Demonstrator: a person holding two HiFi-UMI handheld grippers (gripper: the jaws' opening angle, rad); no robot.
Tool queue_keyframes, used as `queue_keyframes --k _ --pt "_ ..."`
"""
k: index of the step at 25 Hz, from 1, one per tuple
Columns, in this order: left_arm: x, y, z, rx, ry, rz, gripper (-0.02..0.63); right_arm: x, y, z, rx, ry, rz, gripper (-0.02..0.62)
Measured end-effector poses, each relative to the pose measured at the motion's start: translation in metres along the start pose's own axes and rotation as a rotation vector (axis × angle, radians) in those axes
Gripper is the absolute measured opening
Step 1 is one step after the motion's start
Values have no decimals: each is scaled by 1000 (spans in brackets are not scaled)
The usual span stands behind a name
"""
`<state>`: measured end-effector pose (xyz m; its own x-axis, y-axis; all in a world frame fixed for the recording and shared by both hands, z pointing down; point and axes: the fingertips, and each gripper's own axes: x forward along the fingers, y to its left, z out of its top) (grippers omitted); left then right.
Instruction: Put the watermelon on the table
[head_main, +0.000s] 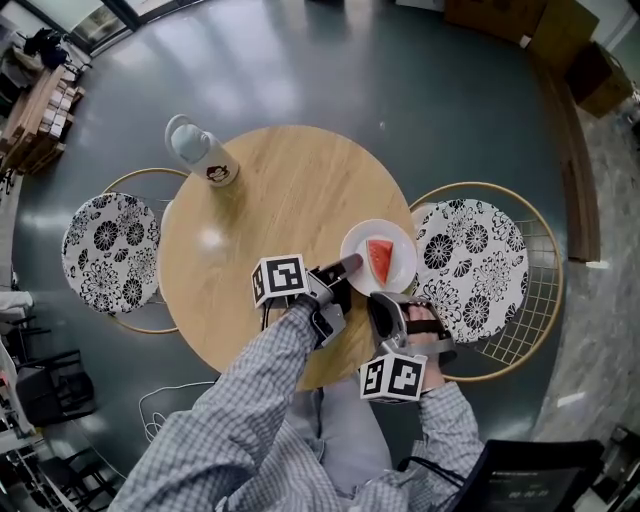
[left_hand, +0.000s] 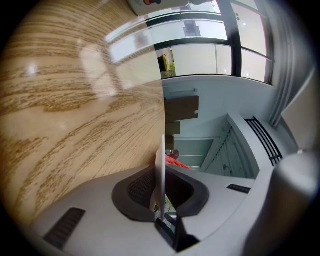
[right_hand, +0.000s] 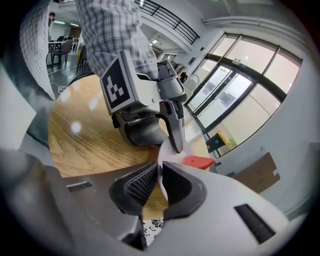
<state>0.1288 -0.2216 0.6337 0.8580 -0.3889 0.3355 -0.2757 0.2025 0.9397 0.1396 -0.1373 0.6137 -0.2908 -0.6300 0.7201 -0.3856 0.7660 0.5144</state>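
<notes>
My left gripper (head_main: 343, 268) and right gripper (head_main: 384, 300) both pinch the rim of the round white plate (head_main: 357, 240) at the edge of the round wooden worktop (head_main: 270, 190) (right side), and the red watermelon slice (head_main: 379, 260) on it lies just past both tips.

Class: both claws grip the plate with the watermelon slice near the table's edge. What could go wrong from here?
1. The left claw and right claw pinch only the thin rim of the plate. Uneven moves could tilt it and slide the watermelon slice off.
2. The plate is close to the edge of the table, so it might fall toward the chair.
</notes>
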Motion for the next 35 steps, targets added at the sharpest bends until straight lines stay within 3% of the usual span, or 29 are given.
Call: queue_keyframes --k 4,9,12,17,21,25,31,35 --pt "2 -5 0 61 1 16 42 0 -1 -1 15 9 -3 38" --pt "0 -14 -3 79 21 -10 155 3 -2 -3 31 19 1 38" --pt "-10 -10 -7 83 48 6 156 6 -5 -3 38 24 5 38" --pt "-39 1 -6 24 -9 0 155 15 -3 -1 42 37 32 38" --pt "-55 3 -7 52 -43 -39 153 23 2 -3 61 43 56 38" --pt "-69 -4 -3 11 -135 -145 111 28 4 -4 98 46 71 40" --pt "-78 7 -29 66 -57 -78 70 29 5 -4 189 22 117 40" --pt "-82 6 -35 58 -75 -61 8 27 2 -1 282 -12 132 48"
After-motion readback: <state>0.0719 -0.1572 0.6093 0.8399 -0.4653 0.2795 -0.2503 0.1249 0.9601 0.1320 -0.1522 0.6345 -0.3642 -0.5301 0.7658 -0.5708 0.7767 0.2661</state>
